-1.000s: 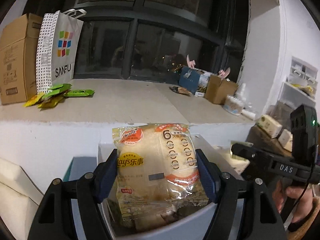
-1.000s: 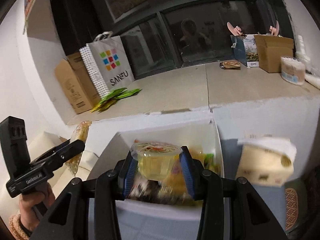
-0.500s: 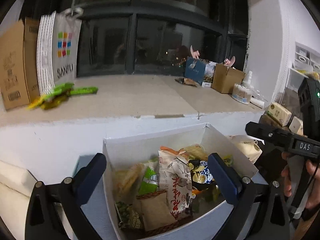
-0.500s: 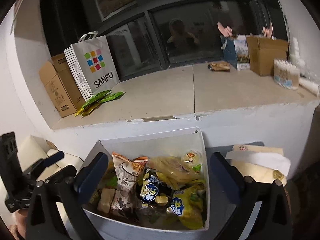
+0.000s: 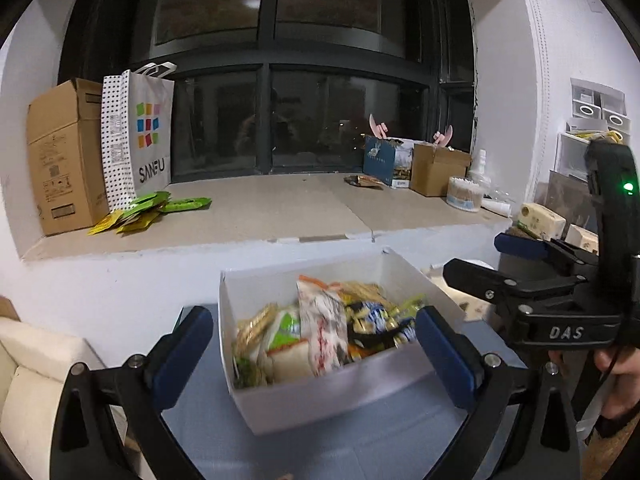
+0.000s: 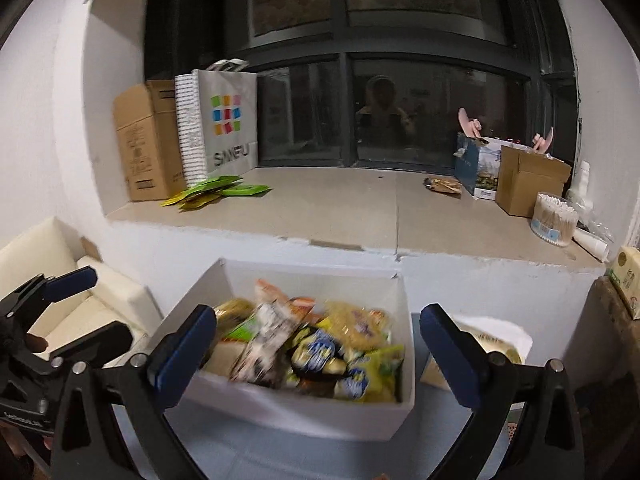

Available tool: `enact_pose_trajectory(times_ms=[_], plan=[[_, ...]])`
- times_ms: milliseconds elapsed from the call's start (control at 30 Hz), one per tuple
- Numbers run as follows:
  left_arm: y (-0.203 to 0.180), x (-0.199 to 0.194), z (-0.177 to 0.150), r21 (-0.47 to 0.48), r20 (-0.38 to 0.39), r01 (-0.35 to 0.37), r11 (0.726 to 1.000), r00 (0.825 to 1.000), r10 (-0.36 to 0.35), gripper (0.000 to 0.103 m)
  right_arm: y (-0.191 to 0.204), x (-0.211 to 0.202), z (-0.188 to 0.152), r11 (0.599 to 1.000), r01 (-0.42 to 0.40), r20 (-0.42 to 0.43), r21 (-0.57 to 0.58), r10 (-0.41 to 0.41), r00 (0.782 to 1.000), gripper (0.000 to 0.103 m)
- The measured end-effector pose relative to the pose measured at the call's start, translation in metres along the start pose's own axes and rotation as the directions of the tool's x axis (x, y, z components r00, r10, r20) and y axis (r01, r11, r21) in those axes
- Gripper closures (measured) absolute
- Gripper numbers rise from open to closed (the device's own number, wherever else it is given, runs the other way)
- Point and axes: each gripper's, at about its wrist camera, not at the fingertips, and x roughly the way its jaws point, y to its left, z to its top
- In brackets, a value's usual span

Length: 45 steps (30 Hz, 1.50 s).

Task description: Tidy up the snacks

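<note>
White box (image 5: 320,396) filled with mixed snack packets (image 5: 320,328), standing on a blue-grey surface (image 5: 320,452) below the window ledge (image 5: 260,208). An upright orange-and-white packet (image 5: 322,332) rises at the middle of the heap; yellow and blue packets (image 6: 360,372) lie toward the box's right side. Left gripper (image 5: 316,356): jaws wide apart, empty, flanking the box from in front. Right gripper (image 6: 320,356): jaws likewise spread, holding nothing, the box between them. On the ledge, a cardboard carton (image 5: 60,156) and a white SANFU bag (image 5: 138,136) stand at left, with green and yellow sachets (image 5: 148,212) lying at the bag's foot; a smaller brown box (image 5: 436,172) and a tub of cotton swabs (image 5: 464,194) stand at right.
</note>
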Motion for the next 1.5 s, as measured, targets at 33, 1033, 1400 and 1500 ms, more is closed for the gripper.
enact_pose_trajectory(times_ms=[33,1033,1400,1500], plan=[[-0.002,-0.007,-0.003,-0.011,-0.007,0.012,1.0,1.0,-0.012,0.0,0.002,-0.009,-0.004,1.0,-0.011,0.007,0.005,0.011,1.0,0.0],[-0.053,-0.155,-0.083,-0.018,-0.008,0.088,0.996,0.996,-0.088,0.0,0.034,-0.181,-0.121,0.996,0.049,0.029,0.072,-0.051,0.998,0.0],[-0.046,-0.149,-0.085,-0.029,-0.03,0.086,0.996,0.996,-0.086,0.0,0.033,-0.181,-0.12,0.996,0.054,0.022,0.073,-0.055,0.998,0.0],[-0.044,-0.15,-0.085,-0.024,-0.031,0.081,0.996,0.996,-0.082,0.0,0.034,-0.18,-0.12,0.996,0.058,0.019,0.071,-0.059,0.998,0.0]])
